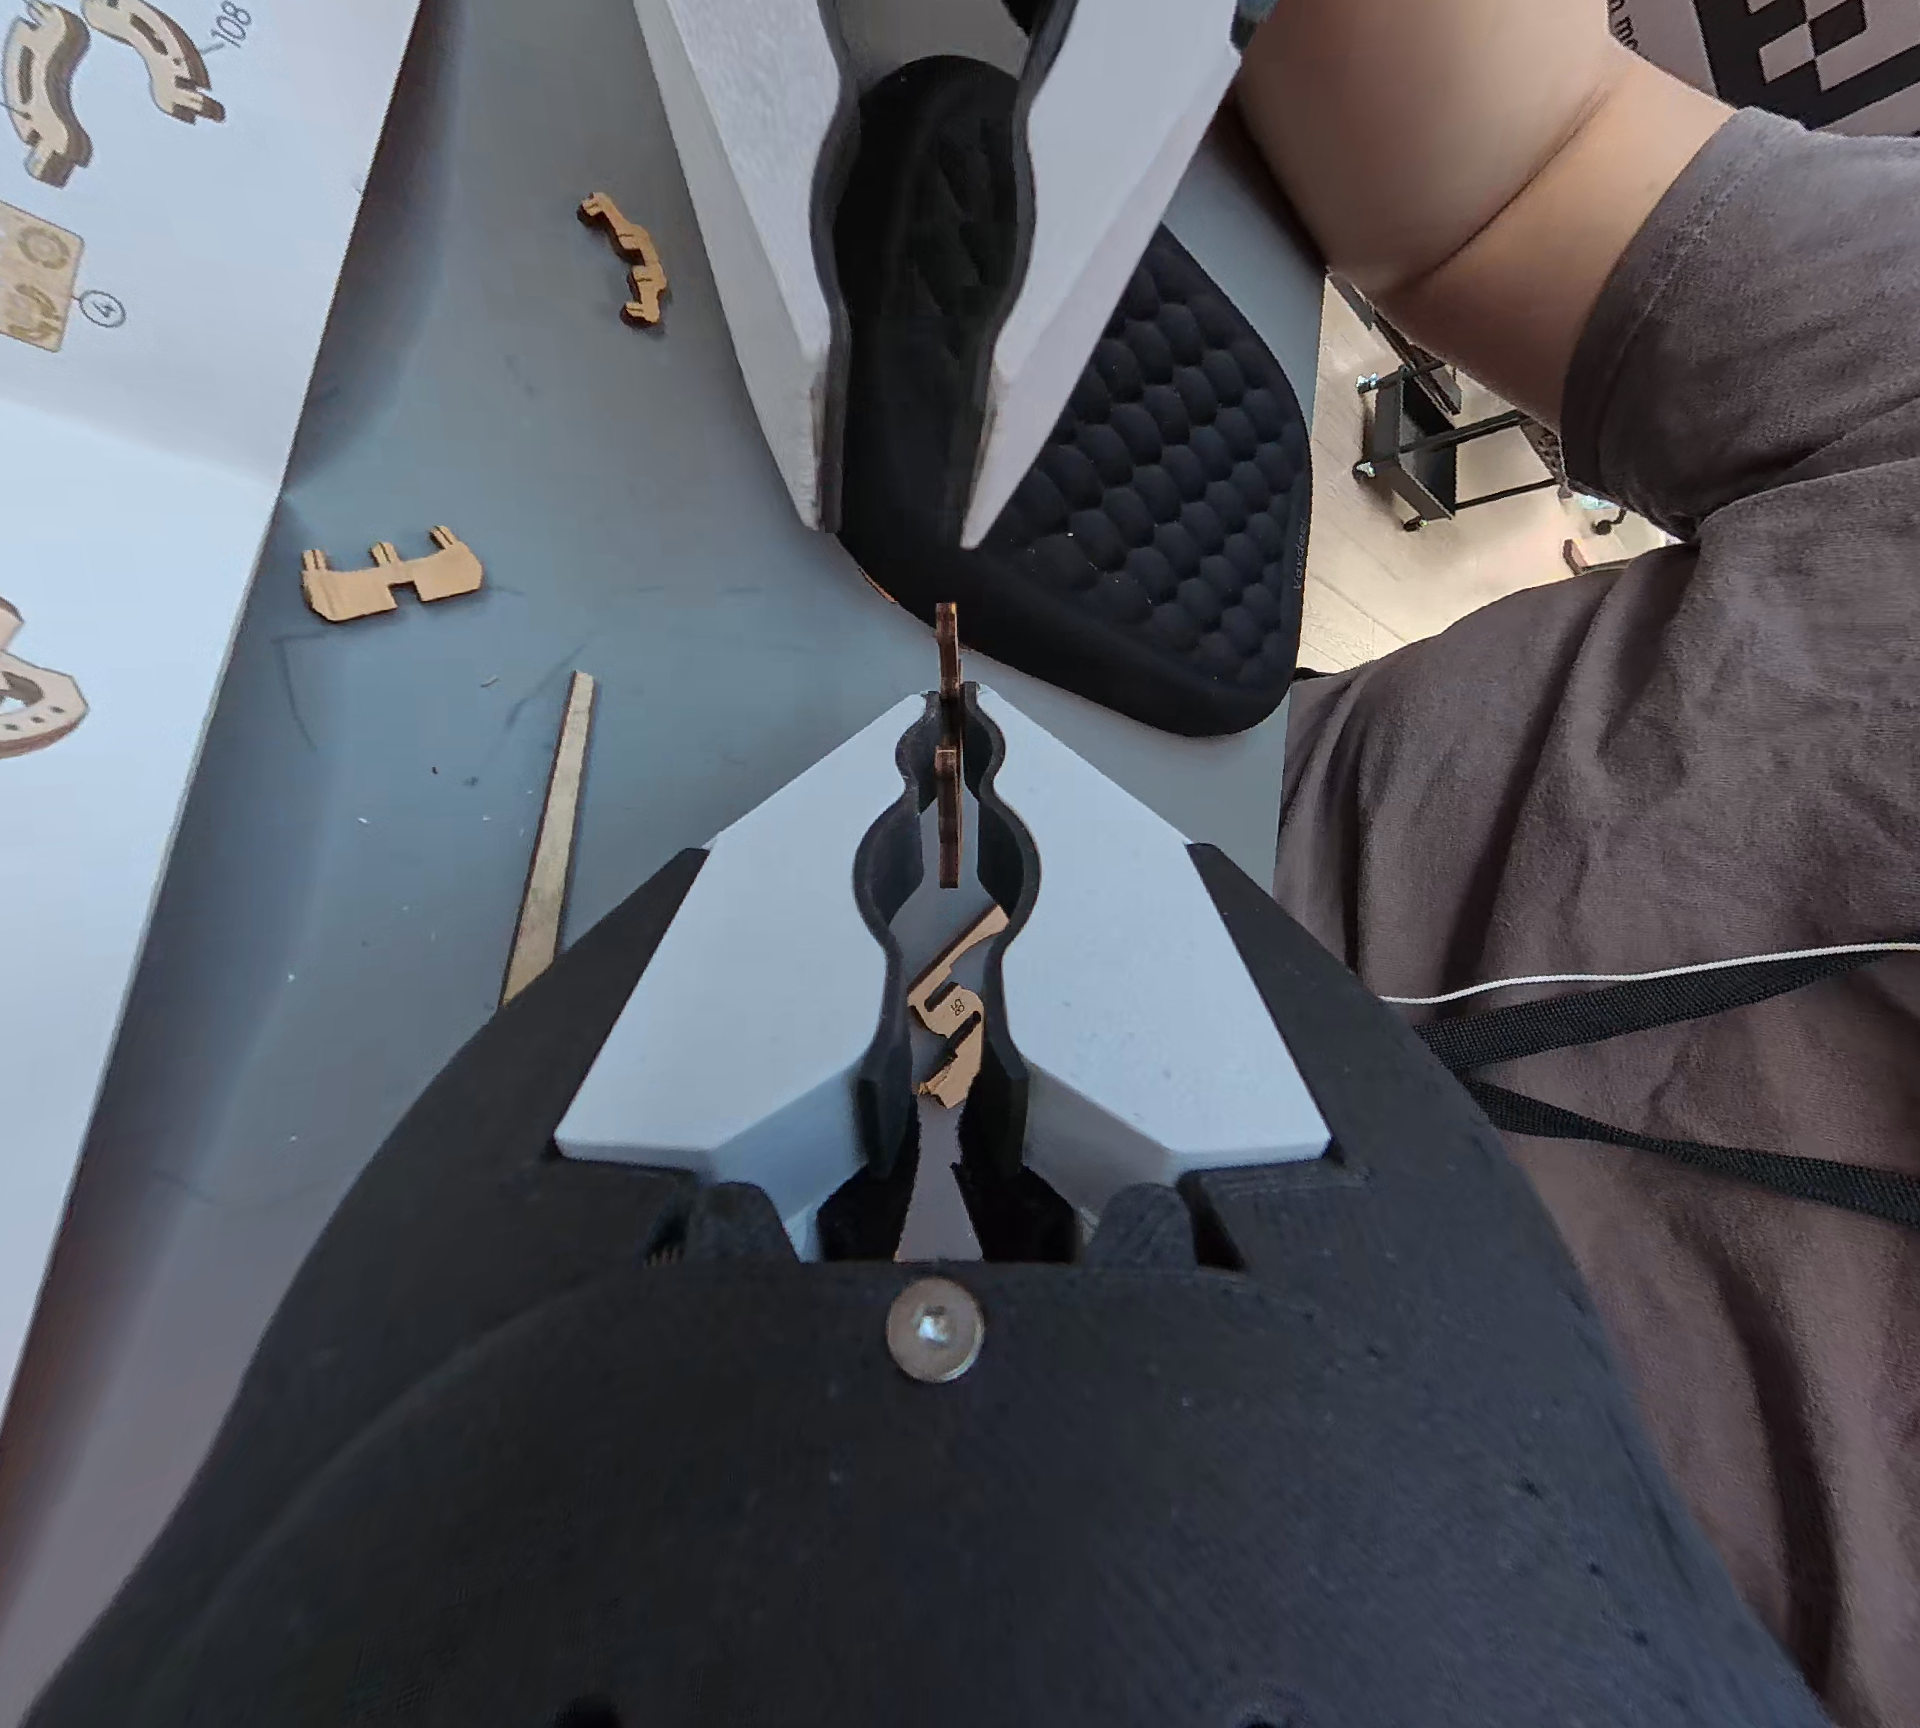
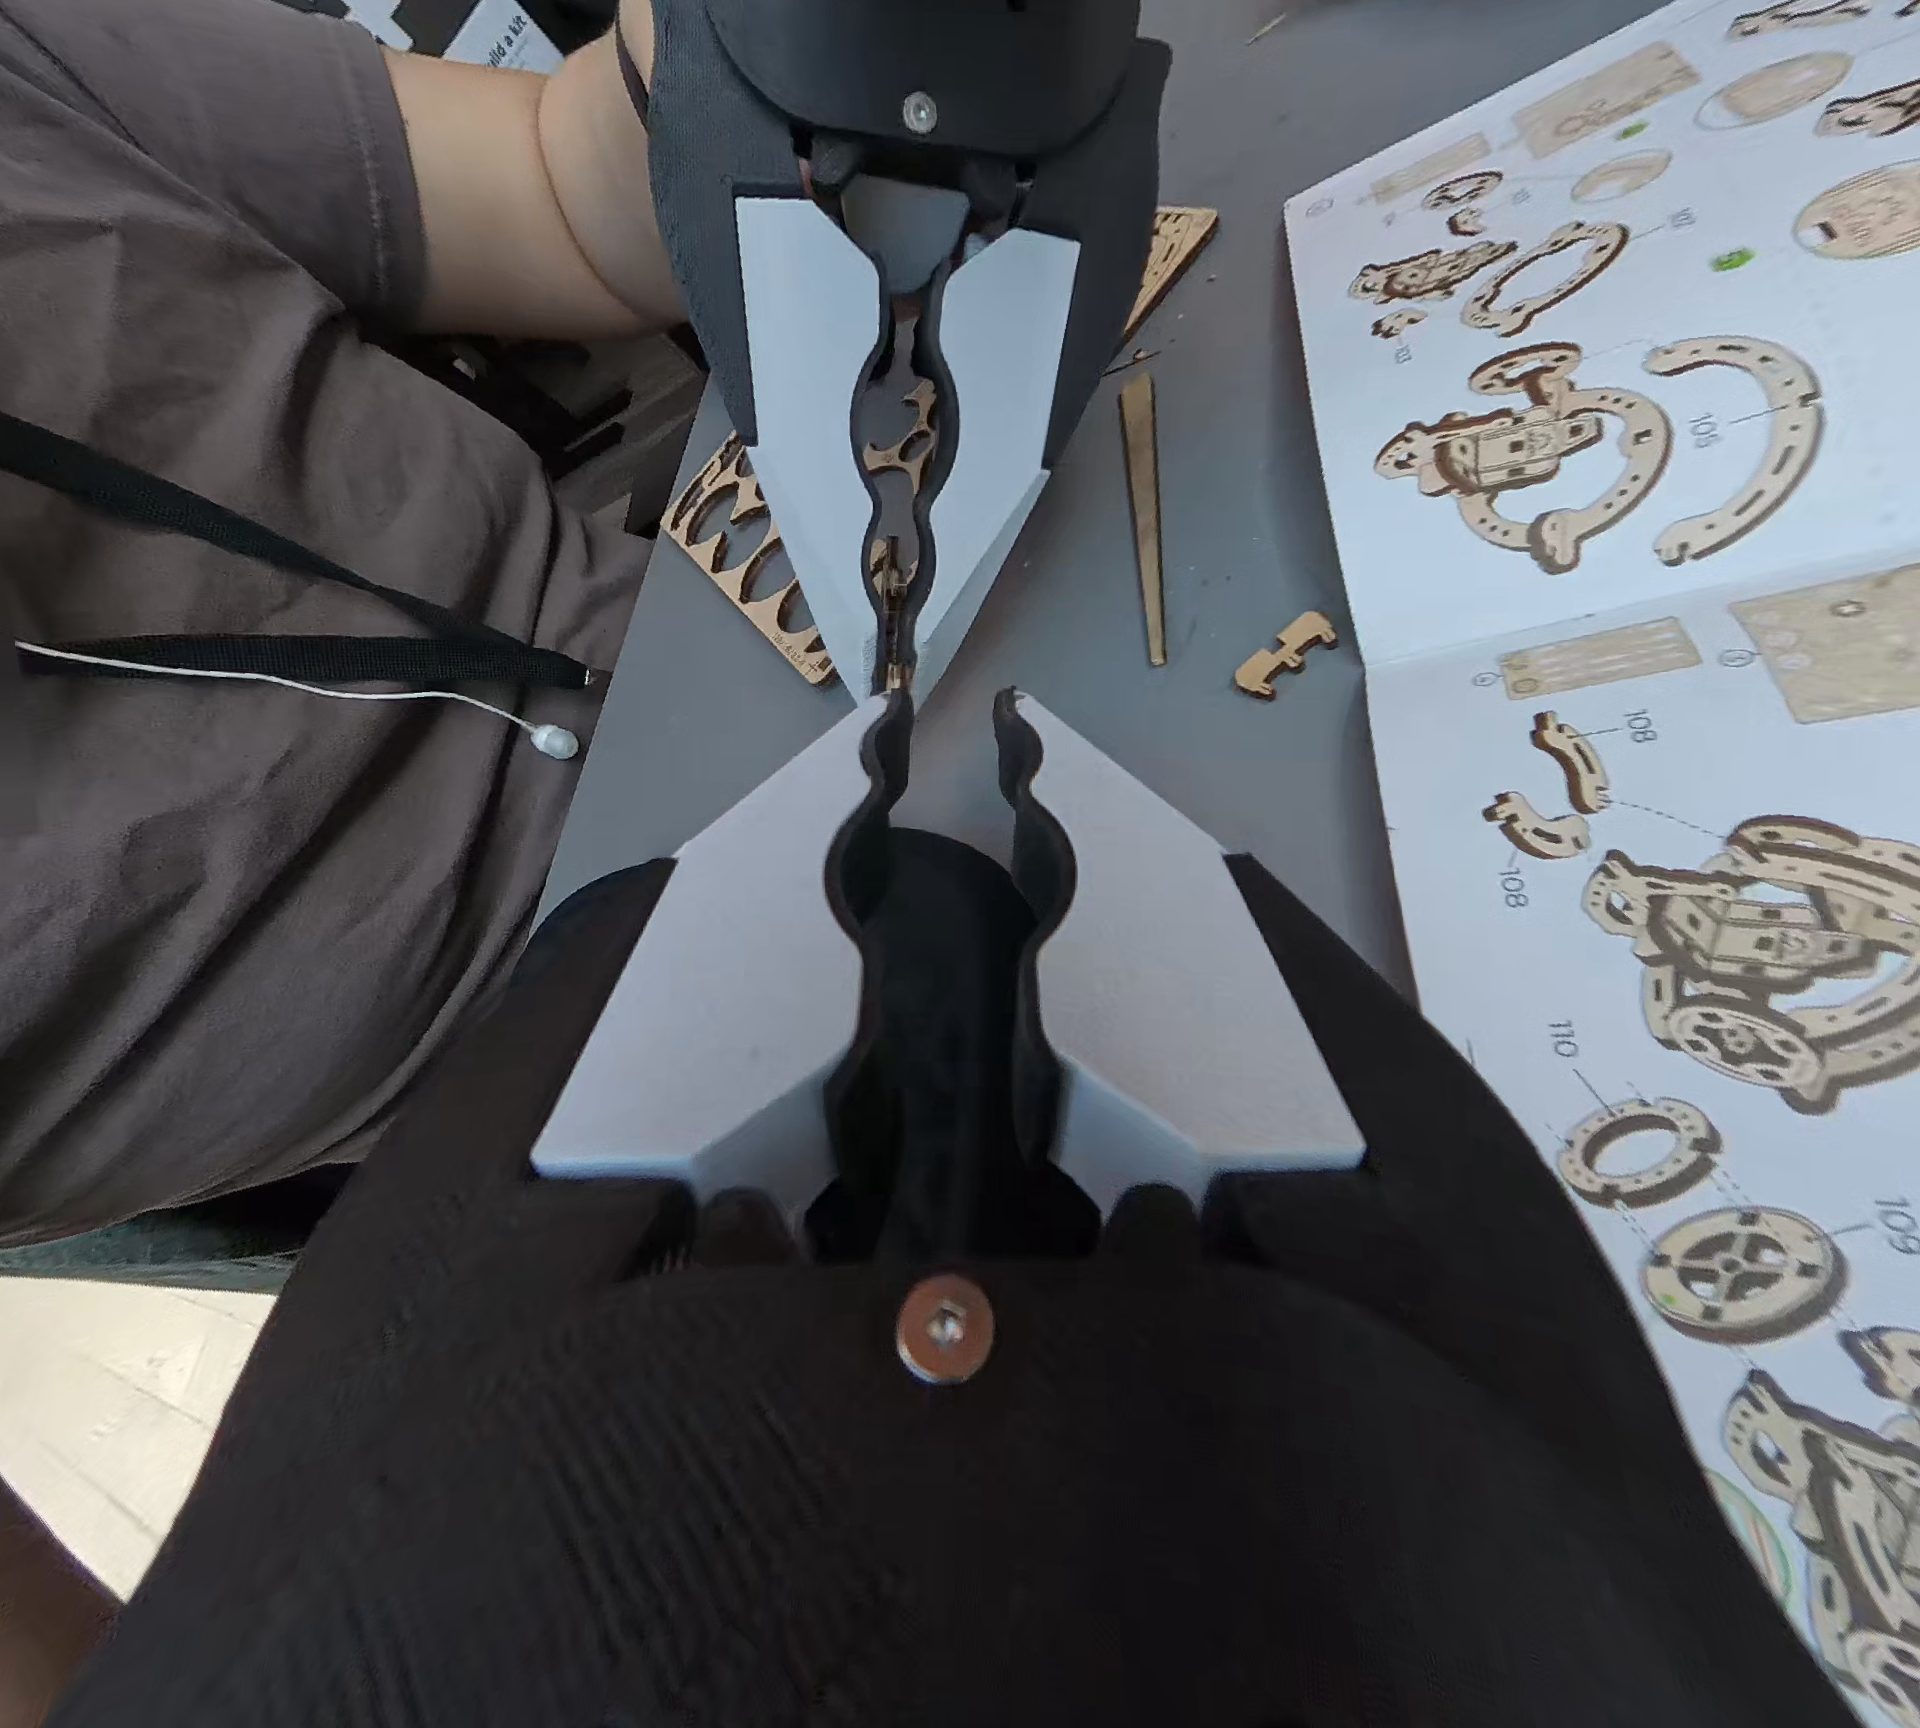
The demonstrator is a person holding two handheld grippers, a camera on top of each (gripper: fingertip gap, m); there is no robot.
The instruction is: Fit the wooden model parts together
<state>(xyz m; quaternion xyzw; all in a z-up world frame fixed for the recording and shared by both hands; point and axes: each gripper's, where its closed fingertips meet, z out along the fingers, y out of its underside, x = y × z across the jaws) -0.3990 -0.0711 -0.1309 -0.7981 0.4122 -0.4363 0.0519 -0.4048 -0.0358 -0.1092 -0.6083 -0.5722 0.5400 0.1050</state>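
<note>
**Two grippers tip to tip above the grey table**

Left gripper (image 1: 943, 704) clenched on a thin wooden part (image 1: 948, 790), held edge-on, sticking out past the tips. Right gripper (image 2: 951, 710) faces it, jaws released with a clear gap, nothing between them; its tips sit just beside the held part. Loose on the table (image 2: 1226, 307): a bracket-shaped wooden piece (image 1: 387, 575), a small curved piece (image 1: 632, 257), a wooden stick (image 2: 1143, 515). Instruction booklet (image 2: 1455, 535) lies open alongside
</note>
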